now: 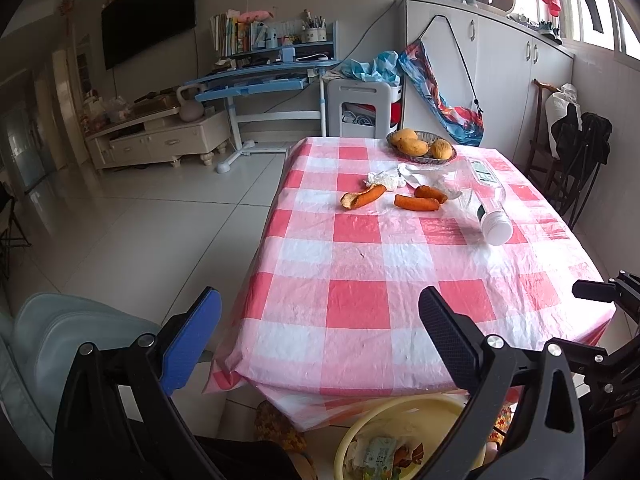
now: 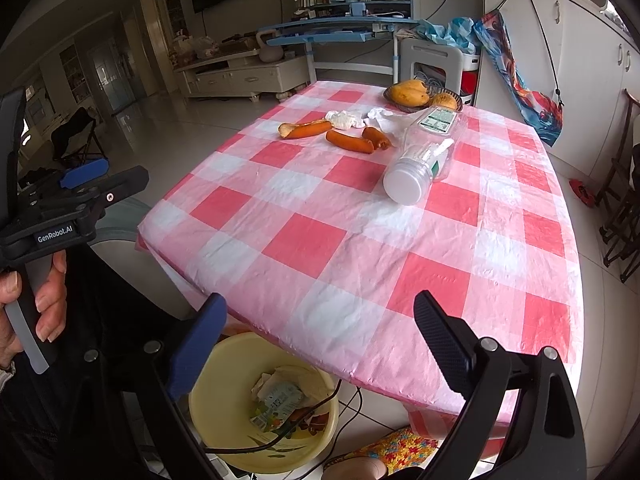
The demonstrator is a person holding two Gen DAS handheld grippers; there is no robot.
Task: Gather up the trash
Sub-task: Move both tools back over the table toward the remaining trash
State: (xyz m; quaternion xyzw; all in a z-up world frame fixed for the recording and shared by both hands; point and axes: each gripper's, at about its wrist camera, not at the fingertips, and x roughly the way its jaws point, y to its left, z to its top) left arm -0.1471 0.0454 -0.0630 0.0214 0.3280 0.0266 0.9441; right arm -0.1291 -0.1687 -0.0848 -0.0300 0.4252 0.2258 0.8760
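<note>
On the pink checked table (image 1: 360, 280) (image 2: 320, 240) lie several orange peel pieces (image 1: 362, 197) (image 2: 304, 129), crumpled white tissue (image 1: 386, 179) (image 2: 344, 119) and a clear plastic bottle with a white cap (image 1: 486, 200) (image 2: 420, 160) on its side. A yellow bin (image 1: 362, 432) (image 2: 224, 432) with trash in it stands on the floor below the table's near edge. My left gripper (image 1: 320, 324) is open and empty at the table's near edge. My right gripper (image 2: 320, 328) is open and empty above the near edge and the bin.
A bowl of mangoes (image 1: 420, 146) (image 2: 416, 94) sits at the table's far end. A light blue chair (image 1: 60, 340) is at the left. Dark folding chairs (image 1: 576, 152) stand to the right. A blue desk (image 1: 260, 80) and white cabinets (image 1: 500, 60) are behind.
</note>
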